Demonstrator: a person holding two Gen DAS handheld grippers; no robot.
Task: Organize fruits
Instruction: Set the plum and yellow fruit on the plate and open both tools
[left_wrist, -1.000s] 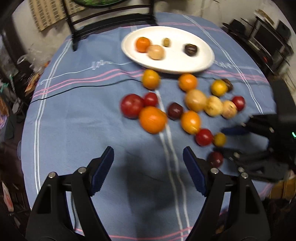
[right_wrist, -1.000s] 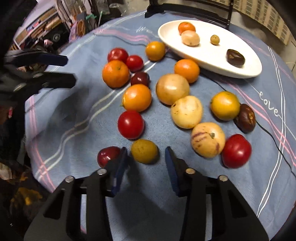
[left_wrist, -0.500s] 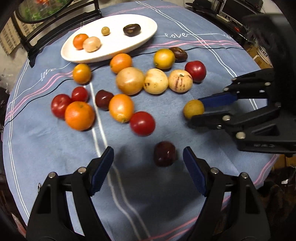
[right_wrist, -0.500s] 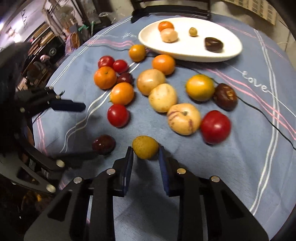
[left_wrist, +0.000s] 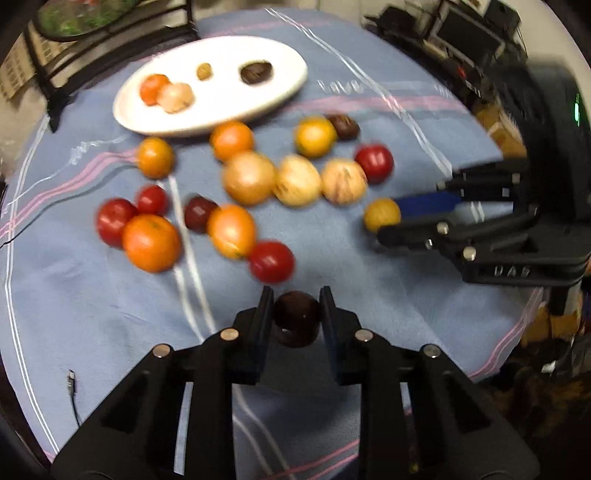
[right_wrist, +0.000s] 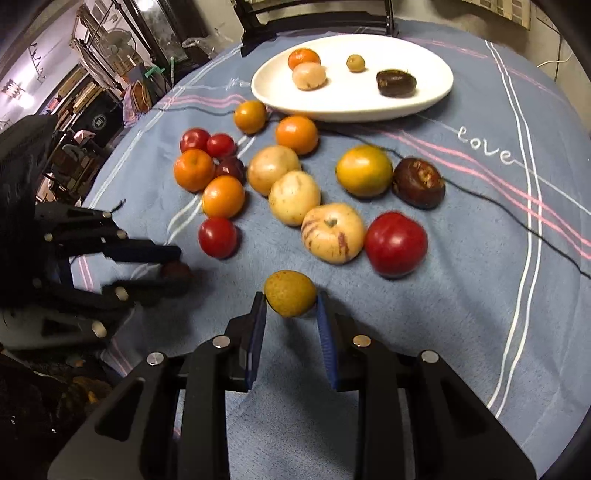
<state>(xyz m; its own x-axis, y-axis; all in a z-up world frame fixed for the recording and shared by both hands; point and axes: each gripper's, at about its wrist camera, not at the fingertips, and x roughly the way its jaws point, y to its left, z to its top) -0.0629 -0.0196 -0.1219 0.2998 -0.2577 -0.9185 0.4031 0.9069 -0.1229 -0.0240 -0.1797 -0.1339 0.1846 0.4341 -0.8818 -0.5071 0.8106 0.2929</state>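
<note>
**Both grippers clamped on fruit at near edge of the pile**

L gripper (left_wrist: 296, 300) is squeezing a dark maroon fruit (left_wrist: 296, 318) between its black fingers, right at the near side of the spread, w/ the jaws pressed onto both sides of it. Just beyond it a red tomato (left_wrist: 272, 261) is sitting on the blue striped tablecloth (left_wrist: 92, 314).

R gripper (right_wrist: 290, 303) is gripping a small yellow-brown fruit (right_wrist: 290, 292), blue pads touching it left & right. From the right wrist view, the L gripper is showing at the left w/ the maroon fruit between its tips; from the left wrist view the R gripper is coming in from the right, holding its yellow fruit near the pile's right end.

Rest of the fruit is lying loose mid-table: oranges, red tomatoes, pale yellow round ones, a striped pale fruit (right_wrist: 332, 232) beside a big red tomato (right_wrist: 396, 243), and a wrinkled dark brown fruit (right_wrist: 418, 182) touching a yellow-orange one (right_wrist: 364, 170).

At the far side, a white oval plate (right_wrist: 424, 96) is carrying four pcs: an orange one, a pale pinkish one touching it, a tiny yellow-green one & a dark brown one, the last two well apart. A black cable (right_wrist: 517, 218) is running across the cloth.
</note>
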